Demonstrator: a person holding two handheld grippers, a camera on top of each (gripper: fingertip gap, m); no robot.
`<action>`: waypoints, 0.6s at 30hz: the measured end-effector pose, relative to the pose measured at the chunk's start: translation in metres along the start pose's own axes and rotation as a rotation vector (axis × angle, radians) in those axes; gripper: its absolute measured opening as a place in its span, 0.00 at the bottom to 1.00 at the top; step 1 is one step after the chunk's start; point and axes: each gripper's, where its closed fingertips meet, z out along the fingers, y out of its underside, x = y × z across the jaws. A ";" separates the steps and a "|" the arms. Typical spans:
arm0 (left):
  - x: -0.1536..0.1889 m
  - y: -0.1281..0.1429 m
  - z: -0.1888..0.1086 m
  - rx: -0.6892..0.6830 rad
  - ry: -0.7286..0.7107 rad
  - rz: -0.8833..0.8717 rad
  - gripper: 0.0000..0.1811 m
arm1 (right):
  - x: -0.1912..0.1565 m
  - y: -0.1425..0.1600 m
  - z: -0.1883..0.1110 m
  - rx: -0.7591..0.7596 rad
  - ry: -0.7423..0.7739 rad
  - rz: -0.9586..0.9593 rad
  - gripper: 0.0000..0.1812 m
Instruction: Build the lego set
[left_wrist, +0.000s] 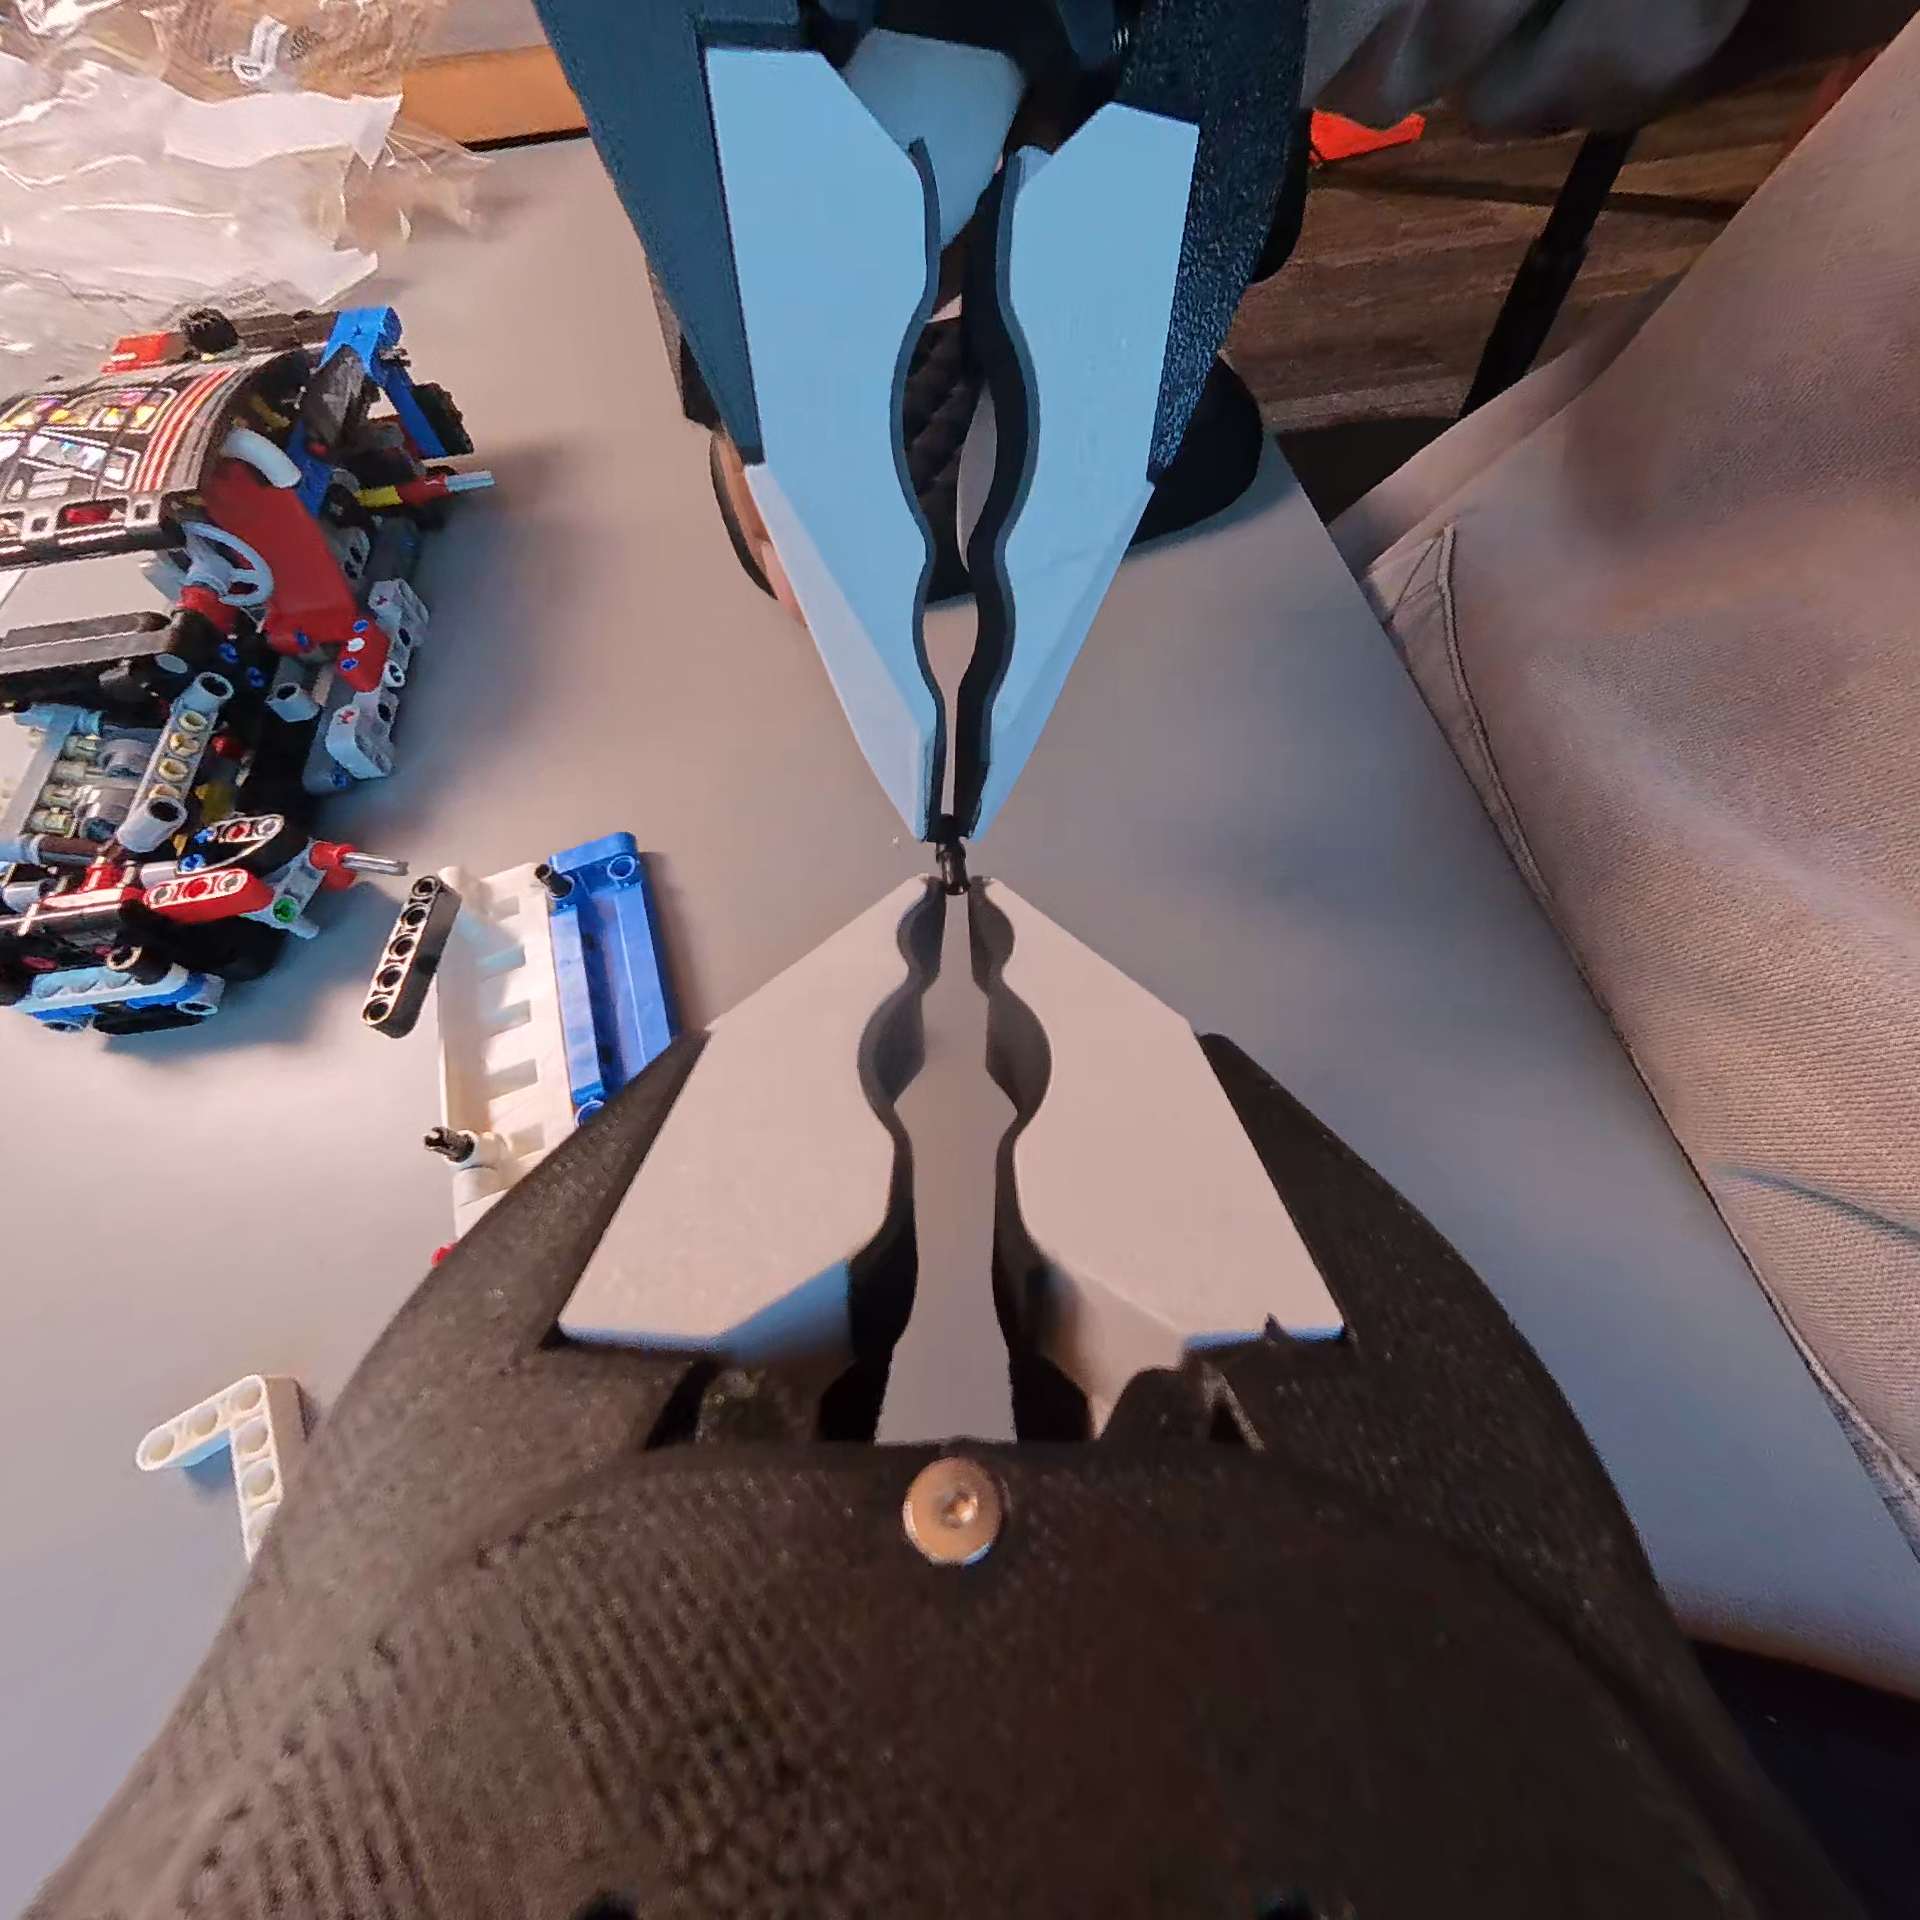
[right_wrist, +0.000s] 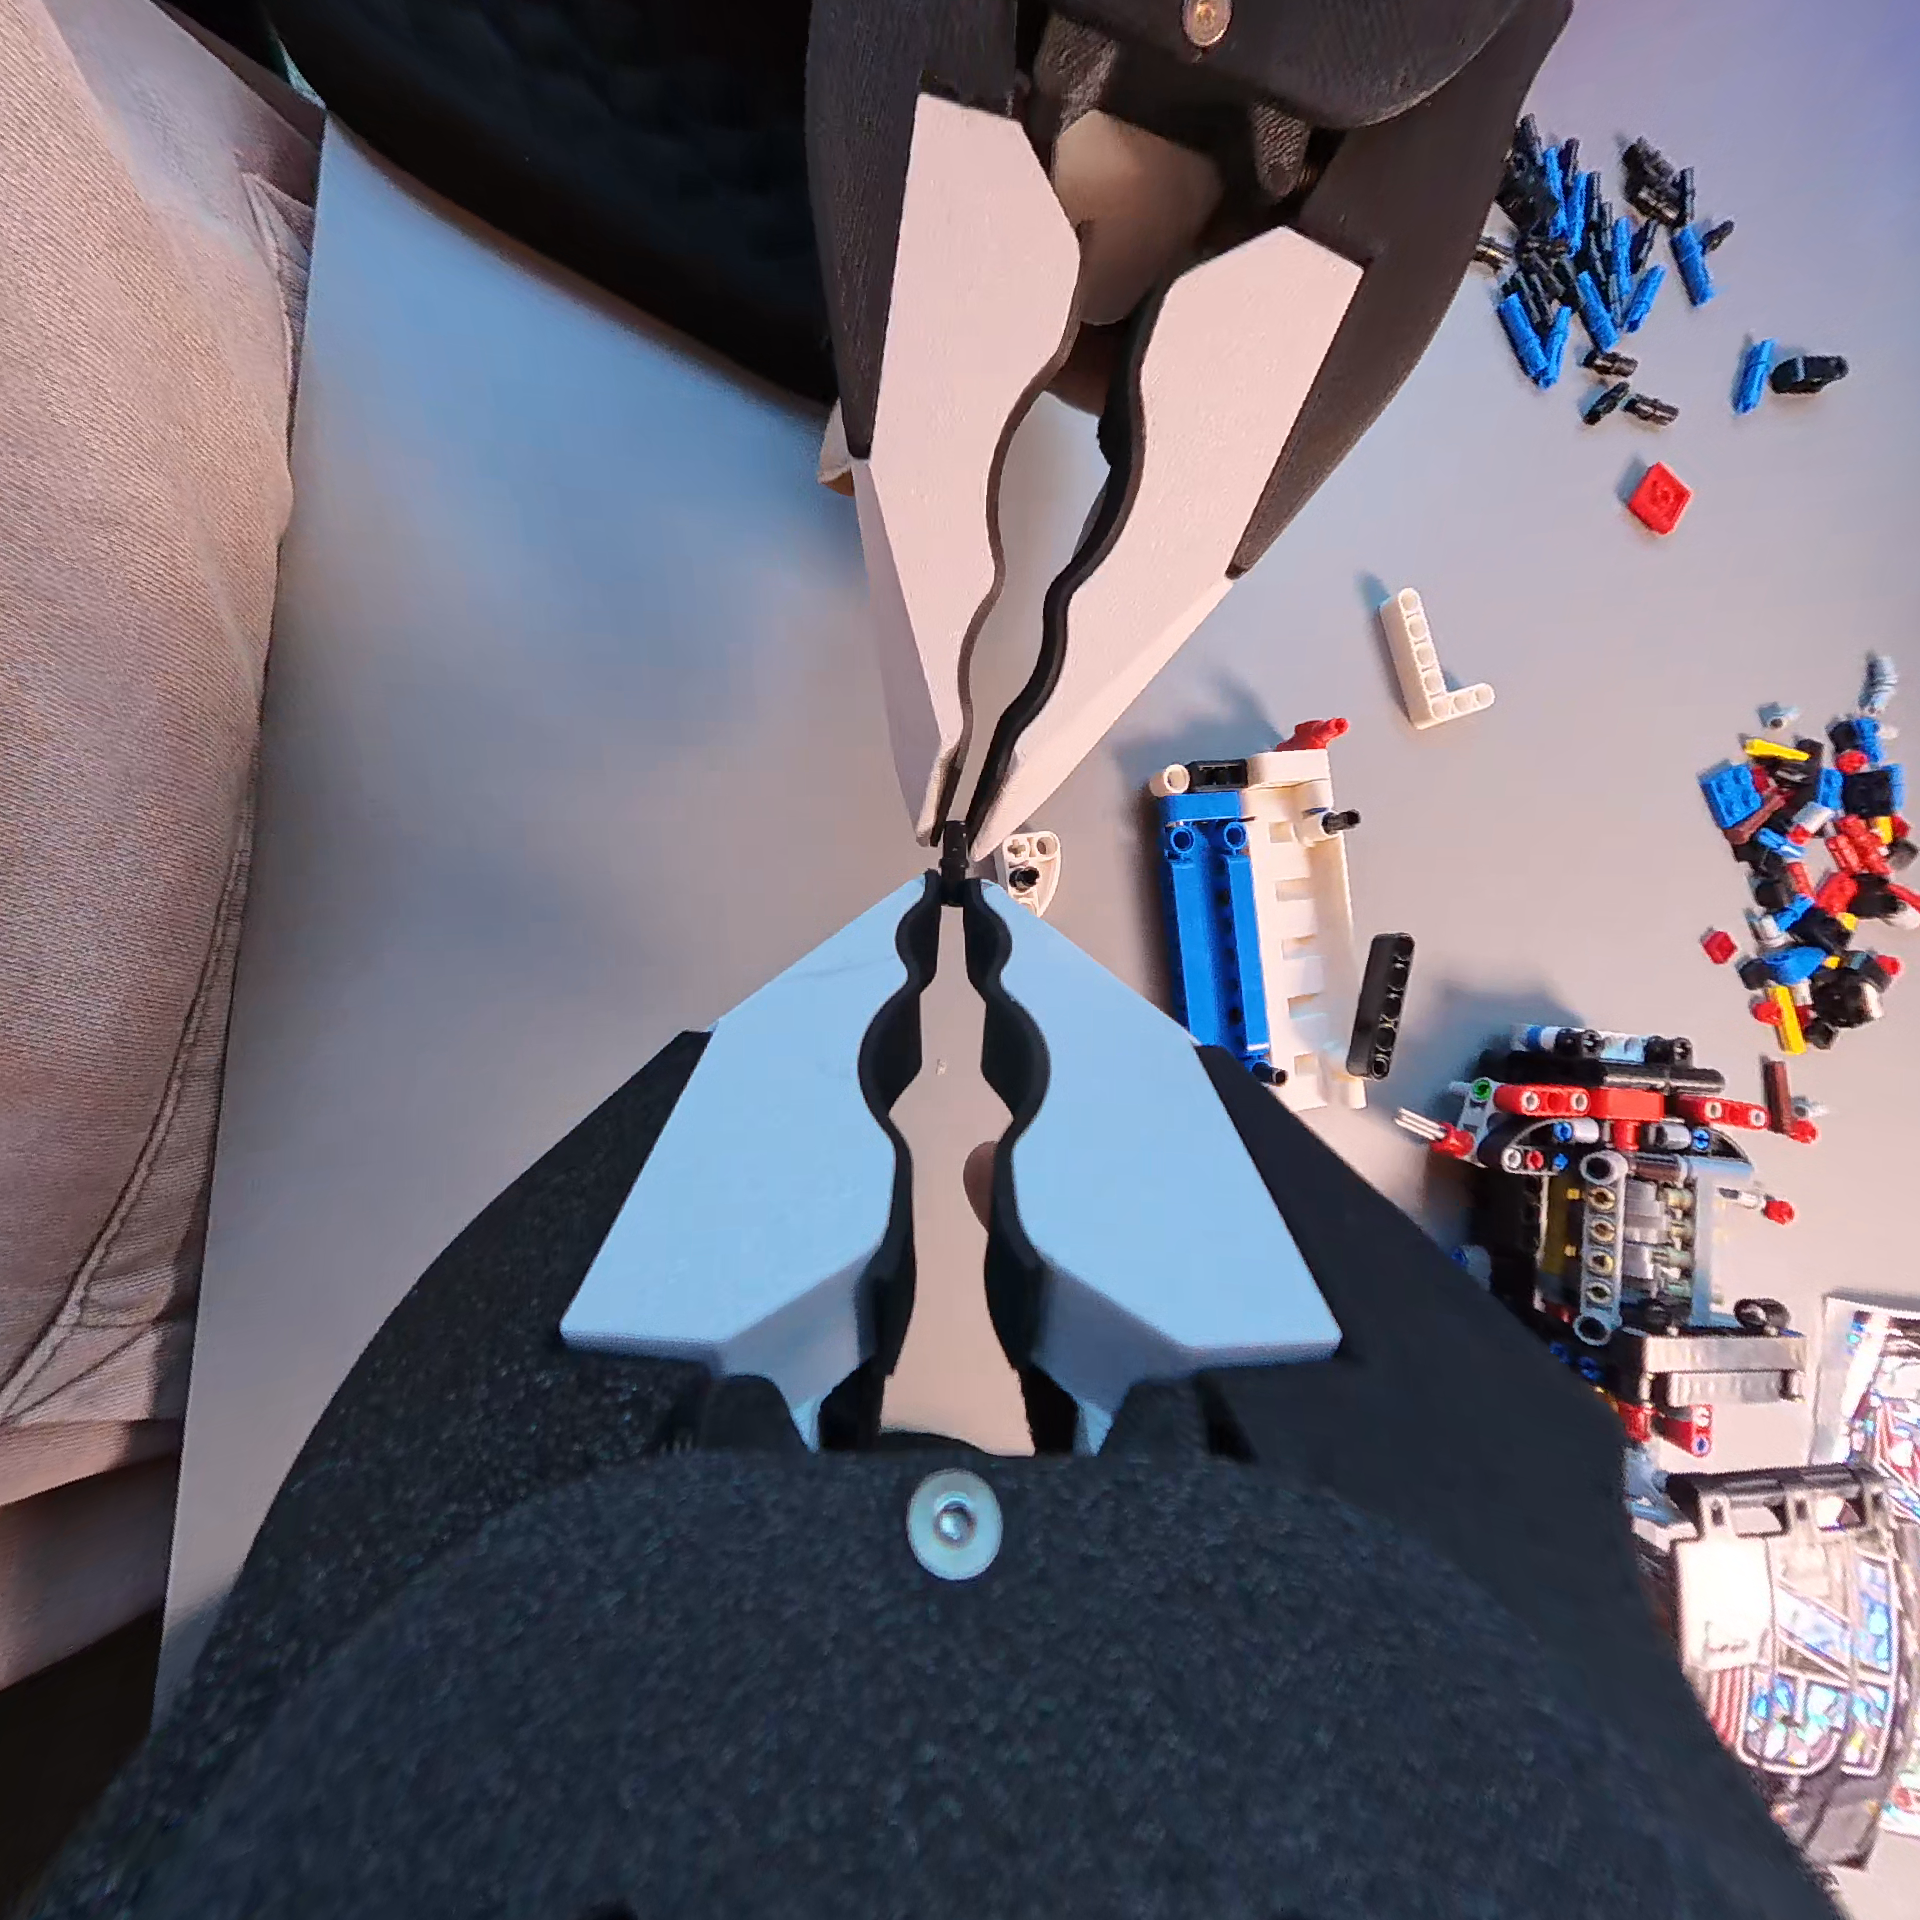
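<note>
A small black pin (left_wrist: 948, 860) is held in the air above the grey table (left_wrist: 1195, 883), pinched from both ends. My left gripper (left_wrist: 948, 885) comes up from below in its view and is shut on the pin's near end. My right gripper (left_wrist: 948, 829) comes down from above and is shut on the far end. In the right wrist view the pin (right_wrist: 952, 857) sits between my right gripper (right_wrist: 951, 885) below and my left gripper (right_wrist: 954, 829) above. The partly built car (left_wrist: 187, 675) lies at the left, and it also shows in the right wrist view (right_wrist: 1621, 1195).
A blue and white panel assembly (right_wrist: 1257, 914), a black beam (right_wrist: 1380, 1003) and a white L beam (right_wrist: 1429, 665) lie near the car. Piles of blue and black pins (right_wrist: 1600, 270) and mixed pieces (right_wrist: 1818, 883) lie beyond. Plastic bags (left_wrist: 177, 177) are at the back. A person's trouser leg (left_wrist: 1662, 727) is beside the table edge. Only a small space, under 4 cm, lies between the two pairs of fingers. The partly built car (left_wrist: 187, 675) is about equally far from each gripper, around 20 centimeters. Seen from the right wrist view (right_wrist: 1619, 1328) as well.
</note>
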 end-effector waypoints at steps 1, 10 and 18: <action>0.000 -0.001 -0.001 0.007 0.001 -0.005 0.01 | 0.001 -0.001 0.000 0.002 0.004 0.002 0.01; 0.000 -0.003 -0.003 0.027 0.014 -0.026 0.01 | 0.000 -0.004 -0.001 0.000 0.016 -0.009 0.01; 0.008 -0.047 -0.036 0.362 0.141 -0.082 0.01 | 0.005 -0.048 -0.044 0.455 0.078 0.091 0.01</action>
